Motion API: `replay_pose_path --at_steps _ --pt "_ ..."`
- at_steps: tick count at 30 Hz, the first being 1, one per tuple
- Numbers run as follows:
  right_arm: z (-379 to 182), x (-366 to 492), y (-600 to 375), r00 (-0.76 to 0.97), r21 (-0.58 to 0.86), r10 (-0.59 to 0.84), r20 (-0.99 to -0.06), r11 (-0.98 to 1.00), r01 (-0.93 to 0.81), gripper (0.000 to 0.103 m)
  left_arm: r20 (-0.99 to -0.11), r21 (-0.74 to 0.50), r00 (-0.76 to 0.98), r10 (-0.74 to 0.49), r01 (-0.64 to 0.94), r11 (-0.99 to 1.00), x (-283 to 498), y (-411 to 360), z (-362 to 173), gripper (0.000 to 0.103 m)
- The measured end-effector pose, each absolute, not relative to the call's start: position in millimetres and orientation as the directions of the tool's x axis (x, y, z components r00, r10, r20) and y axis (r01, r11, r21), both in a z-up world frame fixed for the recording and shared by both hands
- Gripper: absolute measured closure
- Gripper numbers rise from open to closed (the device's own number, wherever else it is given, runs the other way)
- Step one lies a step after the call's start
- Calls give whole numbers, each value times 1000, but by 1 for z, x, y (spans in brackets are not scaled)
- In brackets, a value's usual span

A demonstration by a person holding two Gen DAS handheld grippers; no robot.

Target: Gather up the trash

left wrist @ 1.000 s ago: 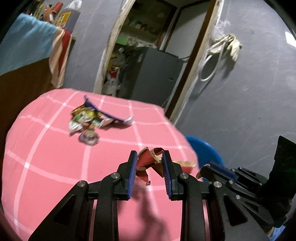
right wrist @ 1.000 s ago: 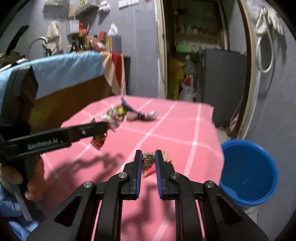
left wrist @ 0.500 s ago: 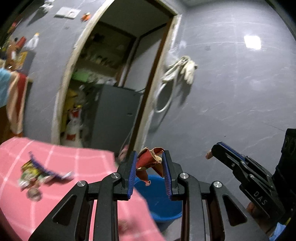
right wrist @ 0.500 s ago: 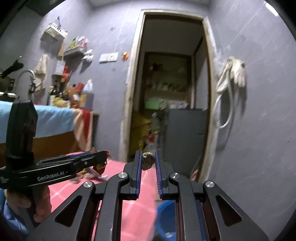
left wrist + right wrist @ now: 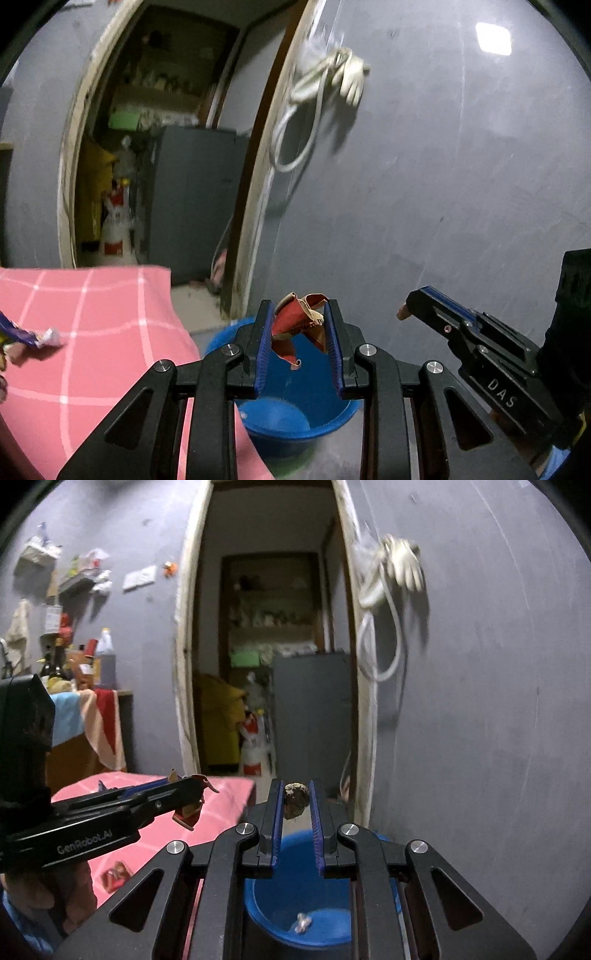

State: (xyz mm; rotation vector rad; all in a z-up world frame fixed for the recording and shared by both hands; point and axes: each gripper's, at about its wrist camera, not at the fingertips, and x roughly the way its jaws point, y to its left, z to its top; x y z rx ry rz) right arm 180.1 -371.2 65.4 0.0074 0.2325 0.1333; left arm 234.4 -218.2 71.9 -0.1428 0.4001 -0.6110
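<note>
**A:** Trash status: I'm holding two pieces. My left gripper is clamping a crumpled red wrapper between its pads; my right gripper is pinching a small brown wad at the fingertips. Both are hanging above the blue bucket, which is sitting on the floor just beside the pink-clothed table.

**B:** Risks?

**A:** The wrapper is sitting wide and springy in the jaws, with one curl dangling below. I'm judging it could snag on a pad at release and not drop clean. It's also light, so it may be drifting sideways as it falls. In the left view the bucket's near rim is running right under the fingers, with the table edge next to it, so a short drop could be landing on cloth or floor. The wad is held only by the tips; it looks dense, so I'm expecting a straight fall, but a slip in the grip would drop it early.

**B:** Pose?

**A:** Both grippers are pointing forward and tilting down over the bucket, side by side, tips near but apart. One pale scrap is already lying in the bucket bottom.

**B:** Farther out?

**A:** More wrappers are lying on the table. Beyond that, the doorway and a cord hanging on the grey wall.
</note>
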Motion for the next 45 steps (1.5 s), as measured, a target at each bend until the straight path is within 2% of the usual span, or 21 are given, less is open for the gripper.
replay_pose_path --at_steps 7,16,21,24,27,30,32,34,36,37,39,41,45 --pt "31 203 -393 928 116 136 -348 988 -101 90 -457 -279 683 -570 499 820 262 -236 43 79" --pt "10 227 -405 885 182 150 -441 980 -76 90 -560 -279 633 -535 464 841 284 -250 16 64" --pt "6 232 -408 875 194 150 -461 979 -65 86 -571 -292 629 -528 445 847 288 -245 13 53" --pt "6 233 -409 872 195 149 -467 979 -63 83 -571 -294 632 -524 439 849 288 -243 15 50" --pt "10 231 -410 873 195 146 -465 979 -59 75 -564 -309 638 -524 426 851 285 -236 18 47" --pt "18 225 -409 882 190 143 -449 980 -62 75 -538 -315 661 -523 418 852 276 -228 26 44" --pt "23 220 -407 890 181 138 -434 981 -64 70 -508 -317 688 -518 409 855 269 -219 34 38" --pt "33 210 -403 906 174 136 -401 982 -70 50 -467 -325 722 -511 398 858 260 -205 42 30" --pt "42 203 -399 919 166 138 -369 983 -80 44 -433 -329 749 -501 386 862 252 -193 49 21" --pt "47 199 -395 925 158 139 -354 984 -87 37 -408 -332 769 -492 378 865 246 -183 53 19" --pt "56 190 -387 938 147 145 -315 984 -103 25 -366 -334 802 -472 361 871 236 -167 62 8" --pt "65 181 -378 949 136 159 -272 983 -125 18 -315 -336 837 -448 343 877 224 -148 70 4" --pt "78 163 -356 963 116 189 -192 979 -168 0 -251 -313 884 -395 312 897 202 -117 86 2"
